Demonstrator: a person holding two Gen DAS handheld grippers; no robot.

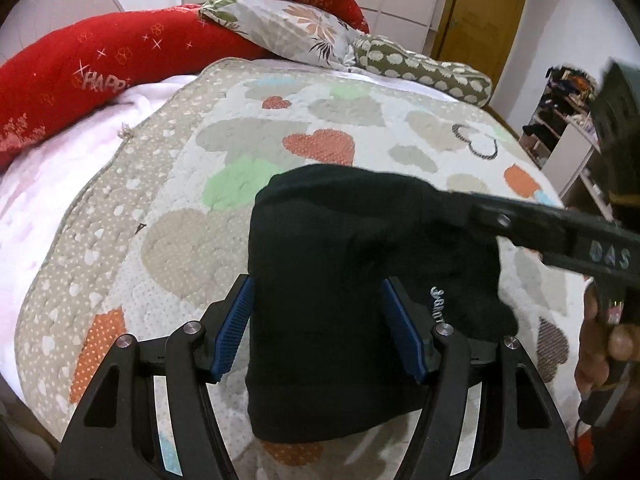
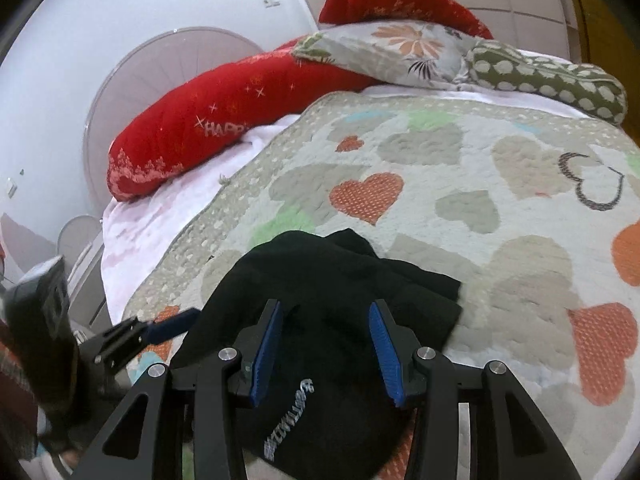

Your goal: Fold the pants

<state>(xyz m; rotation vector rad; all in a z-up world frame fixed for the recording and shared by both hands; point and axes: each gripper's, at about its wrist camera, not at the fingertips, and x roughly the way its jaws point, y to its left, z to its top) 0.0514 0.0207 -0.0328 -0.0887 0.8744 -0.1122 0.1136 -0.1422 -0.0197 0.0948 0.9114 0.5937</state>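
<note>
While the left gripper (image 1: 318,330) hangs over the near edge of the bed, its blue pads (image 1: 236,330) stand apart on either side of the black pants (image 1: 340,280), and neither pad presses the cloth. The pants lie folded into a compact bundle on the heart-patterned quilt (image 1: 180,184), with a small line of white lettering (image 1: 438,304) showing near the right pad. From the right side the right gripper (image 2: 326,350) reaches in over the same bundle; its jaws are also parted, the dark fabric lying beneath and between them, and whether the pads touch it is not clear. In the left wrist view a hand (image 1: 604,356) holds that gripper's handle at the frame's right edge. Beyond the pants, the quilt spreads across the bed to a long red pillow (image 1: 100,76), a floral pillow (image 1: 288,28) and an olive spotted cushion (image 1: 424,70). Farther back stands a wooden door (image 1: 488,28).
</note>
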